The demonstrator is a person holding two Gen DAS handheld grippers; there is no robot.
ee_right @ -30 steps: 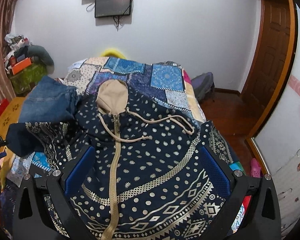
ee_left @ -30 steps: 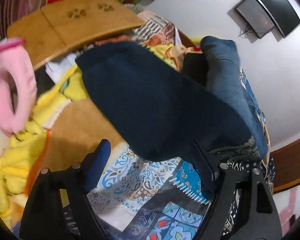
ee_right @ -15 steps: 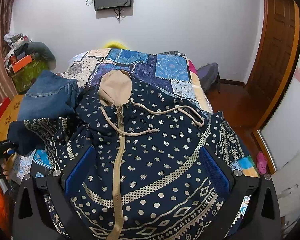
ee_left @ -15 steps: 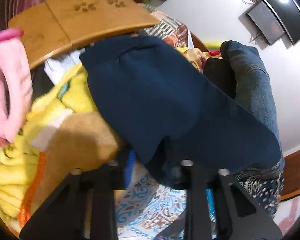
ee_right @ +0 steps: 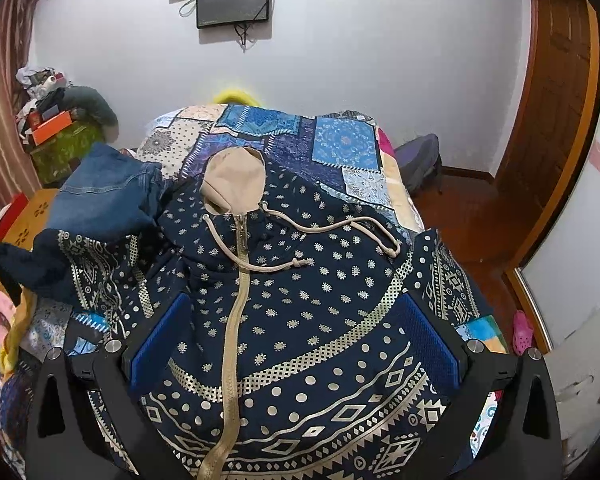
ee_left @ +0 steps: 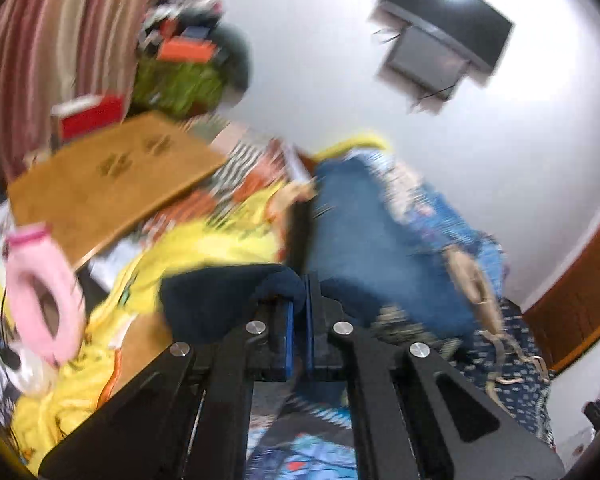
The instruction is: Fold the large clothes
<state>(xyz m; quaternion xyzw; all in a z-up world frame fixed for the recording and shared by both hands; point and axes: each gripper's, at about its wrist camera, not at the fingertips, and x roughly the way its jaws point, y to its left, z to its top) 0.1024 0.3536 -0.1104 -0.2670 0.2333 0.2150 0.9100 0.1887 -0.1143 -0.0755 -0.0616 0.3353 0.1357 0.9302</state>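
A navy hoodie (ee_right: 300, 312) with gold dots, a beige zipper and a beige hood lining lies face up on the patchwork bedspread (ee_right: 340, 140). Its left sleeve cuff (ee_right: 32, 268) is plain navy and hangs off the bed's left side. My left gripper (ee_left: 298, 300) is shut on that cuff (ee_left: 216, 296) and lifts it. My right gripper (ee_right: 292, 340) is open and empty, hovering over the hoodie's chest, with blue pads on both sides of the zipper.
Blue jeans (ee_right: 104, 200) lie on the bed beside the hoodie's left shoulder. A yellow blanket (ee_left: 204, 248), a pink ring-shaped item (ee_left: 44, 296) and a wooden lap table (ee_left: 108, 176) sit left of the bed. A wooden door (ee_right: 556, 120) is at right.
My left gripper moved onto the navy sleeve cuff, shut on it and swung up with it; that view is blurred. My right gripper stayed open and edged closer over the hoodie.
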